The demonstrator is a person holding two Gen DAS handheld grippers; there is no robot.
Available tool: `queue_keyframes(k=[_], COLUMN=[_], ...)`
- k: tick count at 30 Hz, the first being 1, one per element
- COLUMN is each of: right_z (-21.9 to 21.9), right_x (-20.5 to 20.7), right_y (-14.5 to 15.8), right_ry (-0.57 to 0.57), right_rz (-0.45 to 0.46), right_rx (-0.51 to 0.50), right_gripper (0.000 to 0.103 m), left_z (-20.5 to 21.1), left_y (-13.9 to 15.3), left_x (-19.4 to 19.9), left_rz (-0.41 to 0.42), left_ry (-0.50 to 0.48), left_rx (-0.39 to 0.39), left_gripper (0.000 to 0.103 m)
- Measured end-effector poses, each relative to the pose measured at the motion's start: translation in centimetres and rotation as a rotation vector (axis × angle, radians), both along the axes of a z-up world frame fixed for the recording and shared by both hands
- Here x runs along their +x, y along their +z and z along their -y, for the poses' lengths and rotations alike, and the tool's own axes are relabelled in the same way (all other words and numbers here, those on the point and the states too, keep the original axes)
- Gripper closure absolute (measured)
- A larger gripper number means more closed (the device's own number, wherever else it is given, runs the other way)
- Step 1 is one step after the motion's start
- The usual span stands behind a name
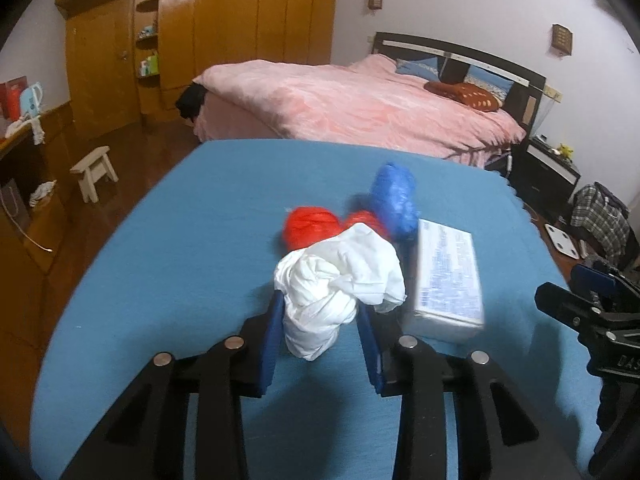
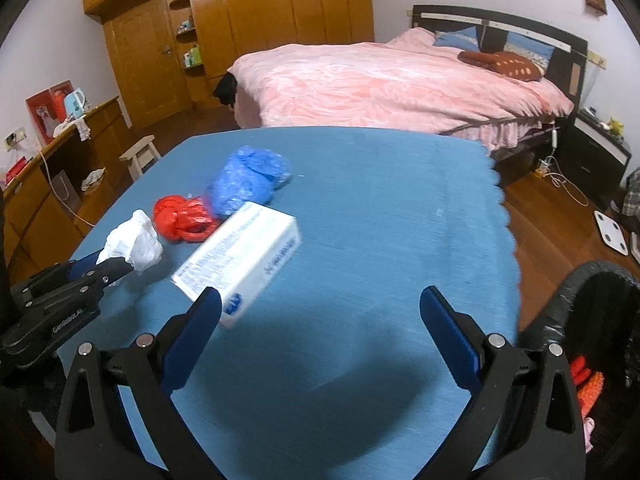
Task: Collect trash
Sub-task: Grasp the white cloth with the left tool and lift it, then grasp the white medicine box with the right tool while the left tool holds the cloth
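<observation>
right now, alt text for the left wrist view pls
The left hand-held gripper is closed on a crumpled white bag on a blue tablecloth. Behind it lie a red bag and a blue bag, with a white box to the right and a pink bed beyond.

L gripper (image 1: pixel 320 312) clamped, R gripper (image 2: pixel 320 312) wide.

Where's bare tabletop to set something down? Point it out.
Bare: the blue tablecloth from the white box across to the scalloped edge by the bin. Crowded: the left side, with the white wad, red bag and blue bag.
</observation>
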State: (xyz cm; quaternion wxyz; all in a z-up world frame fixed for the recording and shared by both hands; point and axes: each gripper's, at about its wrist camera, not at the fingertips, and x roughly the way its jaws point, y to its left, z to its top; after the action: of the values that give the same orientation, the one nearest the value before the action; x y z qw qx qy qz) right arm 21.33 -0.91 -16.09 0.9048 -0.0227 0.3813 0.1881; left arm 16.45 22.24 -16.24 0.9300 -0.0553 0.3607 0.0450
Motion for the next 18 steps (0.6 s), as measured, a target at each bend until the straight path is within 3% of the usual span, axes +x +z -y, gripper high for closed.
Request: queue_keyframes(k=[6,12,18], right_z=[-4.0,-7.6,-8.3], right_x=[0.7,1.4,1.7], right_y=[-0.4,-1.8,-2.9], right_ry=[0.043,0.04,0.029], right_rz=[-0.014,-0.028,-0.043], right_rx=[0.015,-0.046,-0.082], right_gripper=[0.006,0.006,0.006], left_z=[-2.9,-4.7,-5.0], left_y=[-0.2,-0.3,-0.5], left_x=[-0.7,-1.2,-1.3], left_rz=[-0.01,-0.008,-0.012], left_ry=[0.064,0.095,0.097], left_rx=[0.004,-0.007,-0.02], left_gripper=[0.067,0.067,0.067])
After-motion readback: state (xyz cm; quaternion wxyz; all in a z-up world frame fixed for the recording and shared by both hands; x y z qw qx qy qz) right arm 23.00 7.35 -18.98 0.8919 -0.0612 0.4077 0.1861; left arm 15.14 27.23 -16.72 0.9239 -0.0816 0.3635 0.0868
